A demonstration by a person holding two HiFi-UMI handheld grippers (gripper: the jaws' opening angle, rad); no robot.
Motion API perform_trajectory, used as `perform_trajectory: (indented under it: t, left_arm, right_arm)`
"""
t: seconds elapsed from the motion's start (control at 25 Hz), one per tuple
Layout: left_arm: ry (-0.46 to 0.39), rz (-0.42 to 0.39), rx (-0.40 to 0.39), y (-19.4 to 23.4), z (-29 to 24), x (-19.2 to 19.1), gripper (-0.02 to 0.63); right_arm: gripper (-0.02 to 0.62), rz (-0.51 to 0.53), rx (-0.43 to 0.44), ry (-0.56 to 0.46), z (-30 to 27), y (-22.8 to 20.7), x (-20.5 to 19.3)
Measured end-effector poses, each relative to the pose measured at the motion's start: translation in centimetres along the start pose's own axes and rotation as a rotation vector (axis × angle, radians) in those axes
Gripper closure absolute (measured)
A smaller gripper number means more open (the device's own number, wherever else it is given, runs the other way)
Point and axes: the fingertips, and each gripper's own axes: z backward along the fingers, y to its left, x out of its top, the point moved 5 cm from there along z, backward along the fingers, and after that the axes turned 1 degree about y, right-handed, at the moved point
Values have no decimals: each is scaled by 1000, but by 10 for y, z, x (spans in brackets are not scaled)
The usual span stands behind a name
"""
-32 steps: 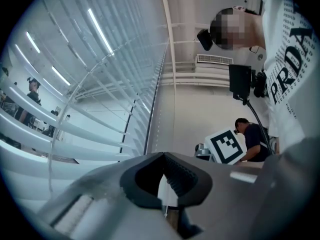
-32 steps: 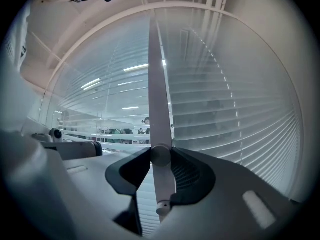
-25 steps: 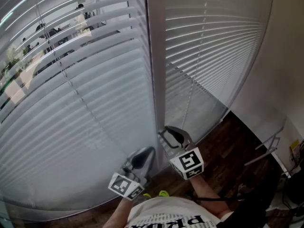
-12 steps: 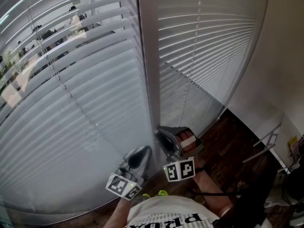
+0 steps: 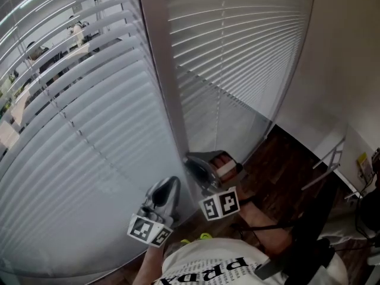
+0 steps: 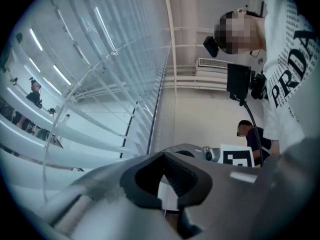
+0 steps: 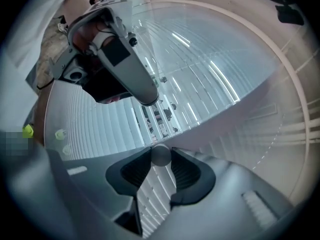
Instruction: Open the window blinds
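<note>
The right gripper (image 5: 199, 170) has its jaws closed on a round grey wand (image 7: 161, 155), seen end-on between the pads, low and just right of the window post (image 5: 161, 82). The left gripper (image 5: 165, 190), just left of that post's foot, has jaws drawn almost together with nothing between them. The blinds (image 5: 237, 46) right of the post look flat shut; those left of it let daylight through higher up. The wand sits near the pad tips, so I judge a twist could let the smooth rod roll out. A sideways pull might bend it or strain its mounting.
</note>
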Motion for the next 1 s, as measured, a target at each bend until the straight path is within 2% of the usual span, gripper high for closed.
perform_trajectory:
  t: [0.36, 0.56, 0.8, 1.0]
  left_arm:
    - [2, 4, -11, 2, 3, -12, 615]
    - [12, 4, -8, -1, 5, -1, 615]
    - [12, 10, -11, 2, 4, -1, 615]
    - [19, 11, -16, 1, 3, -2, 615]
  right_arm:
    - [466, -160, 2, -2, -2, 7, -5]
    - [466, -281, 5, -7, 2, -4, 1]
    - [466, -512, 17, -30, 0, -7, -3]
    - [466, -613, 19, -37, -1, -9, -5]
